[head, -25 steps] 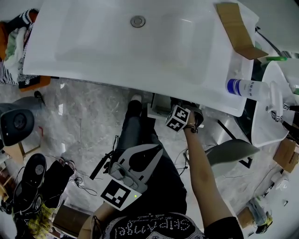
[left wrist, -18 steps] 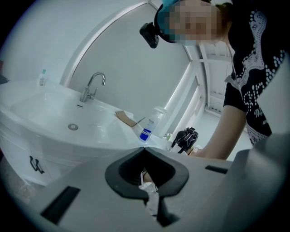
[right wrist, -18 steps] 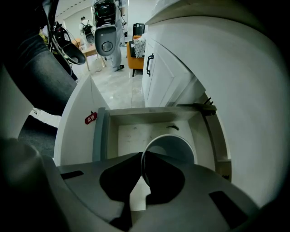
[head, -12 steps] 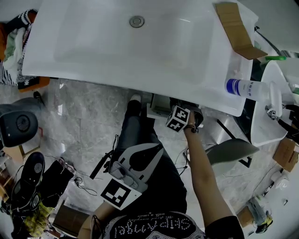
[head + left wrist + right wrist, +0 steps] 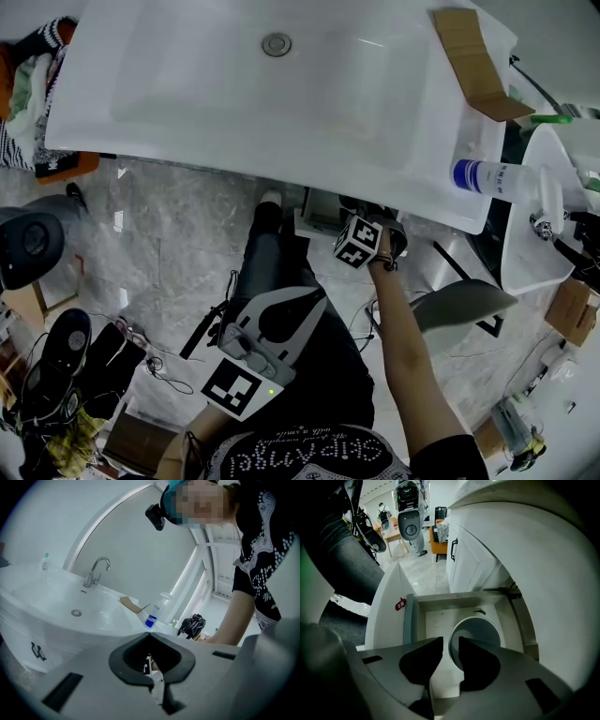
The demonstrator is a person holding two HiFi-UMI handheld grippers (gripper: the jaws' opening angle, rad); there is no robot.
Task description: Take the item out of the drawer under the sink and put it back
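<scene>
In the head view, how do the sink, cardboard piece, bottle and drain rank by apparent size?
1. white ceramic sink basin
2. flat brown cardboard piece
3. clear plastic bottle with blue label, nearly the cardboard's size
4. small round metal drain

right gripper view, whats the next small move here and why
Probably lift the right gripper straight up, out of the drawer. Its jaws have just been opening and stand apart, with the rim of the round bowl between them but not pinched. The bowl sits flat on the drawer floor, so it looks set down.
</scene>
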